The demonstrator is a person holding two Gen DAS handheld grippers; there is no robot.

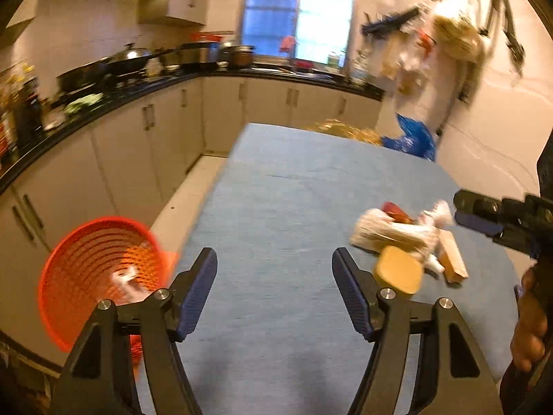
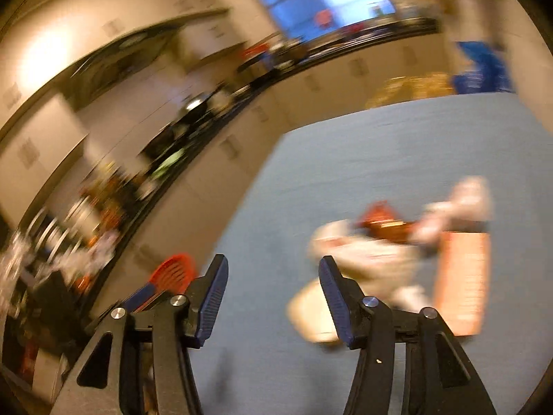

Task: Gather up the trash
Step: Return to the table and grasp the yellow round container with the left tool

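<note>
Both tongs empty over the blue tabletop, trash heaped to their right.

Left of the left tongs (image 1: 274,292), beside the tabletop (image 1: 293,186) edge, an orange basket (image 1: 100,276) tilts its mouth toward them, with a white scrap (image 1: 126,282) inside. The left tongs stand apart with only bare cloth between. Just right of their right finger sits a yellow lid (image 1: 397,269), then a pale bag (image 1: 387,230), a red wrapper (image 1: 397,211) and a tan box (image 1: 452,256) in one heap. The right tongs (image 2: 273,297) enter beyond that heap; in their own blurred view they are also apart and hold nothing, the heap ahead and right of them.
</note>
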